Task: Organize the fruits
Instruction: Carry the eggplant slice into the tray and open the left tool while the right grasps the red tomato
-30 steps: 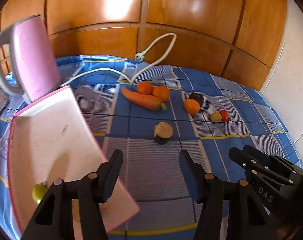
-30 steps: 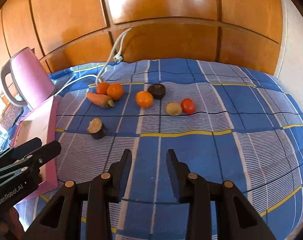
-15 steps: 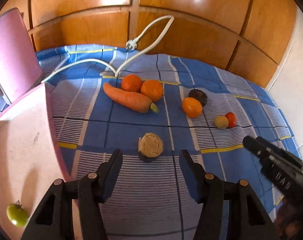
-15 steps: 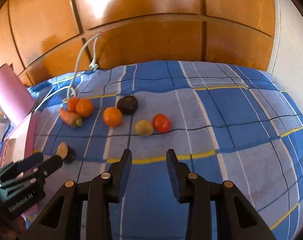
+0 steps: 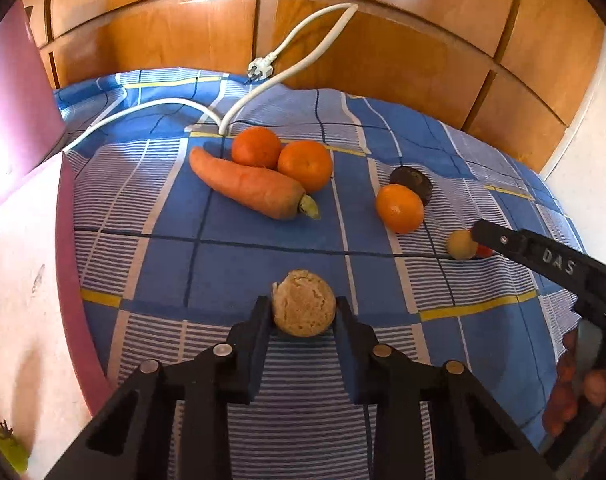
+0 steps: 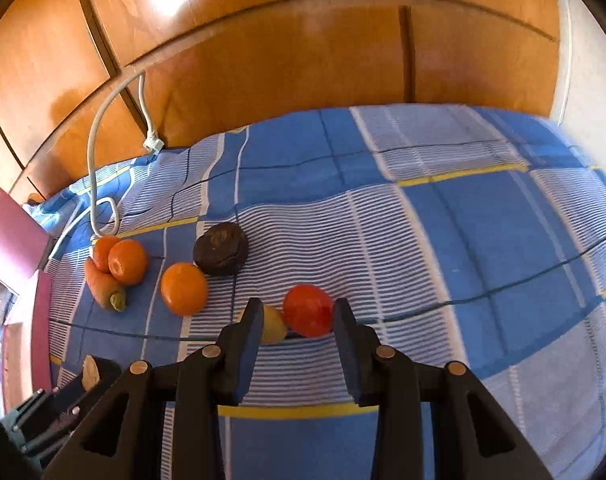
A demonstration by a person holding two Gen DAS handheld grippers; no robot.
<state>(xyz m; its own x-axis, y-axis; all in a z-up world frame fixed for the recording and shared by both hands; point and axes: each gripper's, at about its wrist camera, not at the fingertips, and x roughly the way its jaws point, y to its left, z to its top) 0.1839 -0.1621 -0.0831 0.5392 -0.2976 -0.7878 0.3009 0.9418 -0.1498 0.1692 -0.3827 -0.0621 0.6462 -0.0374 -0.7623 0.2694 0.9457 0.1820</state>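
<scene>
My left gripper [image 5: 303, 305] is shut on a cut, dark-skinned piece with a tan face [image 5: 304, 310], low on the blue checked cloth [image 5: 239, 248]. My right gripper [image 6: 298, 309] is open, with a red tomato [image 6: 307, 314] and a small yellow fruit [image 6: 274, 325] lying between its fingers; the pads do not visibly press on them. Beyond lie a carrot [image 5: 251, 186], two oranges [image 5: 257, 147] touching it, a third orange [image 5: 399, 208] and a dark round fruit [image 5: 411, 182].
A pink-rimmed white tray [image 5: 23, 280] lies at the left with a green tomato [image 5: 7, 448] on it. A pink kettle [image 5: 15, 100] stands behind it. A white cable and plug [image 5: 295, 64] trail along the wooden wall at the back.
My left gripper moved forward and down and shut on the cut piece. My right gripper travelled forward over the cloth until the tomato and yellow fruit came between its fingers.
</scene>
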